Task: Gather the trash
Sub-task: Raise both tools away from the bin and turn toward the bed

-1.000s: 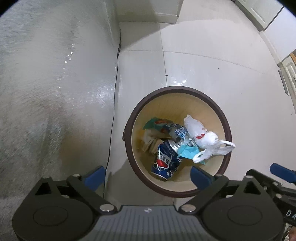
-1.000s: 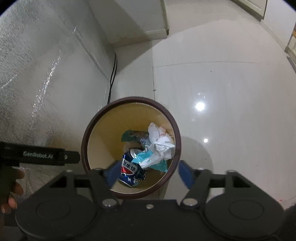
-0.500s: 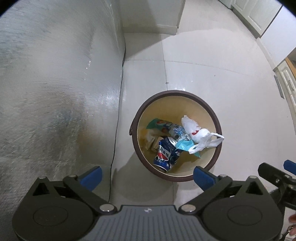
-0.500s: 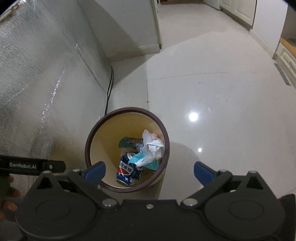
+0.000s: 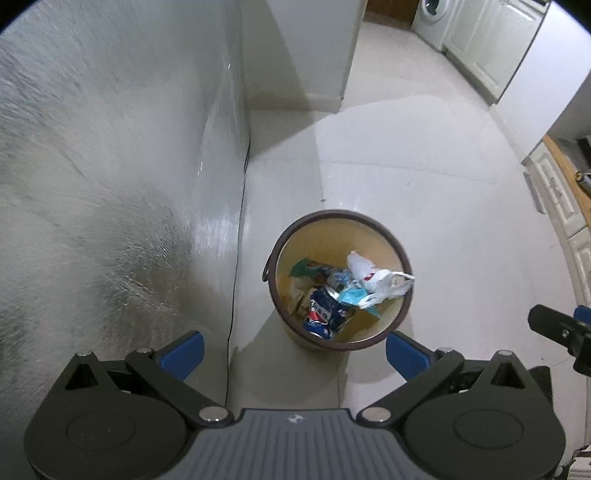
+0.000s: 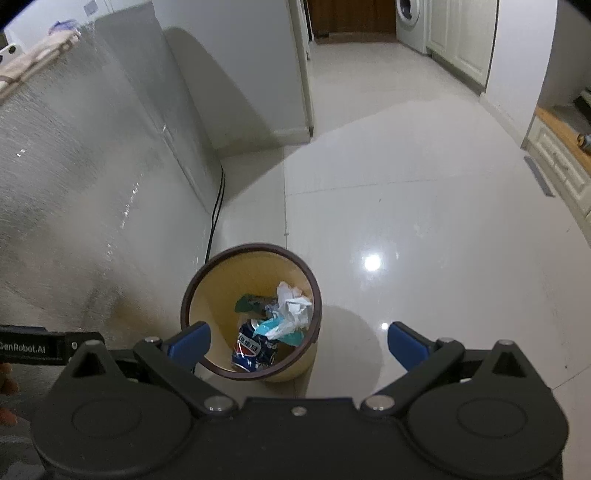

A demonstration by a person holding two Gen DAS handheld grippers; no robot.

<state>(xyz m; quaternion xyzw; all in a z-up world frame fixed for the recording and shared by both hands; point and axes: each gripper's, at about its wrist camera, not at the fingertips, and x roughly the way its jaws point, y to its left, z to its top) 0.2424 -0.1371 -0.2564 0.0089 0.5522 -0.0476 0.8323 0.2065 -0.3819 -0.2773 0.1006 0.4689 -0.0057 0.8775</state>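
Note:
A round yellow bin with a brown rim [image 5: 334, 216] [image 6: 207, 264] stands on the white tiled floor beside a silver wall. Inside lie a crushed blue Pepsi can [image 5: 323, 312] [image 6: 255, 349], a white plastic bag [image 5: 373, 277] [image 6: 293, 304], a light blue mask [image 5: 352, 295] and a green wrapper [image 5: 301, 266]. My left gripper [image 5: 293, 350] is open and empty, high above the bin. My right gripper [image 6: 299, 341] is open and empty, also above the bin. Part of the right gripper shows at the left wrist view's right edge [image 5: 557, 326].
A black cable [image 6: 216, 206] runs down the silver wall [image 5: 110, 184] to the floor. A white pillar [image 6: 258, 74] stands behind. White cabinets [image 5: 561, 206] line the right side. A washing machine [image 6: 408, 18] is far back.
Both grippers have risen and pulled back from the bin, which looks smaller and farther below. More of the room shows. The right jaws opened wider. The trash has not moved.

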